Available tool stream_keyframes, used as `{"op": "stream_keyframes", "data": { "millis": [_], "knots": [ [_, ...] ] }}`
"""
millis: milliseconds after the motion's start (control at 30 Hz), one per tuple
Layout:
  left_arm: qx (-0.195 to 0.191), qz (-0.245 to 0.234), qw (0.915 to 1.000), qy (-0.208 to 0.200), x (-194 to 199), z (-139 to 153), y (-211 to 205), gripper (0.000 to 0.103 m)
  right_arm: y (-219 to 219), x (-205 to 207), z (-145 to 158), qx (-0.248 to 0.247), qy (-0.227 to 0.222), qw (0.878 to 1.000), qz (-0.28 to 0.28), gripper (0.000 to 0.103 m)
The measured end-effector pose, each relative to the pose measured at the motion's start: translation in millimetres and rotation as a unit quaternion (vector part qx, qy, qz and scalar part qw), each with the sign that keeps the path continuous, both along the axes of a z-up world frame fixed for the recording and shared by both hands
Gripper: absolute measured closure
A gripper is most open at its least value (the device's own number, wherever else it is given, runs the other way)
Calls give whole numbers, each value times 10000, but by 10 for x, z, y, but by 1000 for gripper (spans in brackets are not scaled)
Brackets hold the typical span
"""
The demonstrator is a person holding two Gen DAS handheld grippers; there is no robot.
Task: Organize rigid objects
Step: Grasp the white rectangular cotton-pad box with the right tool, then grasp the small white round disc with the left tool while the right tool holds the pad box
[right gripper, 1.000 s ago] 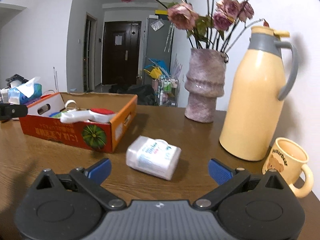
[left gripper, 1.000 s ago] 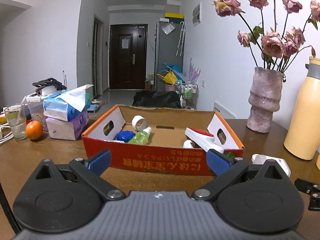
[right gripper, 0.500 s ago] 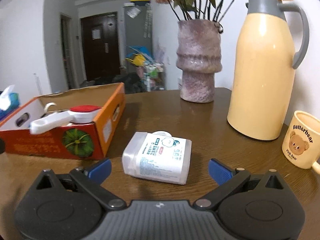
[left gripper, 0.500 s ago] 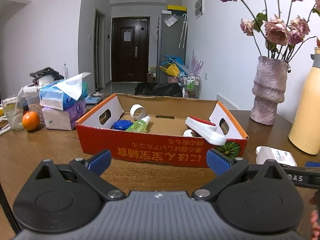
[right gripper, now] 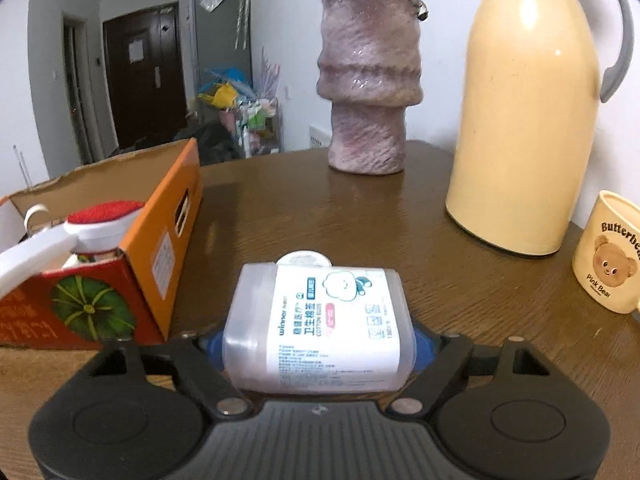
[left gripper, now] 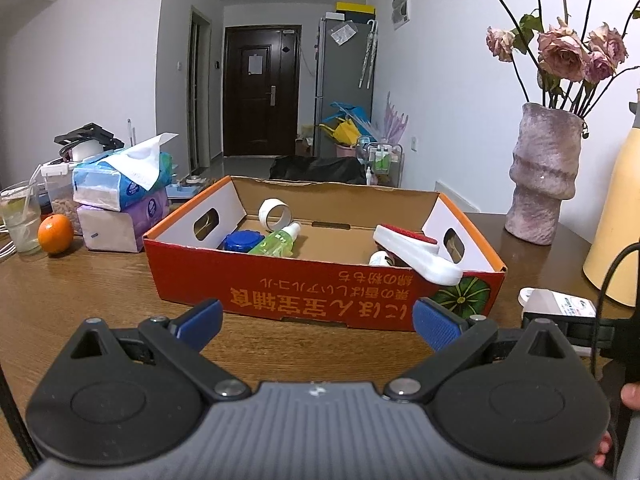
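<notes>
A clear cotton swab box (right gripper: 320, 328) with a white label lies on its side on the brown table, between the blue pads of my right gripper (right gripper: 318, 348), which is shut on it. It also shows in the left wrist view (left gripper: 560, 306). An open red cardboard box (left gripper: 320, 292) holds a tape roll (left gripper: 274, 214), a blue lid (left gripper: 242, 241), a green bottle (left gripper: 278, 242) and a white brush with a red pad (left gripper: 412, 250). My left gripper (left gripper: 318, 326) is open and empty, just in front of the cardboard box.
A purple vase (right gripper: 370, 80), a cream thermos (right gripper: 532, 112) and a bear mug (right gripper: 608, 256) stand to the right. Tissue packs (left gripper: 120, 200), an orange (left gripper: 56, 234) and a glass (left gripper: 20, 220) sit at the left.
My right gripper moved forward to the cotton swab box and closed around it. The left gripper drew back a little and stayed open.
</notes>
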State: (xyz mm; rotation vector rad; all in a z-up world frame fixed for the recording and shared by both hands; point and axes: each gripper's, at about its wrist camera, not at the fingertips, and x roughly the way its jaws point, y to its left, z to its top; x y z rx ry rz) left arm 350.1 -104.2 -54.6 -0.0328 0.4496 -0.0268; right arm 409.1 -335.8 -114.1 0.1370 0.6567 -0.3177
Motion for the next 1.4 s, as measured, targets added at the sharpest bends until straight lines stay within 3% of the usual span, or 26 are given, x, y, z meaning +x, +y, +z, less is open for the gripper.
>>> {"op": "stream_keyframes", "data": {
  "millis": [233, 500, 933, 1400],
  "knots": [
    [10, 10, 10000, -36, -22, -3, -16, 0, -59, -78, 38, -142, -43, 9997, 191, 21],
    [-33, -151, 9999, 70, -65, -43, -215, 0, -383, -350, 148, -114, -406, 9985, 360, 21],
    [106, -704, 9972, 216, -143, -157, -983, 0, -996, -704, 254, -215, -856, 9944, 585, 21],
    [300, -1084, 9930, 369, 113, -284, -1825, 0, -1347, -678, 266, -228, -1083, 9911, 734, 21]
  ]
}}
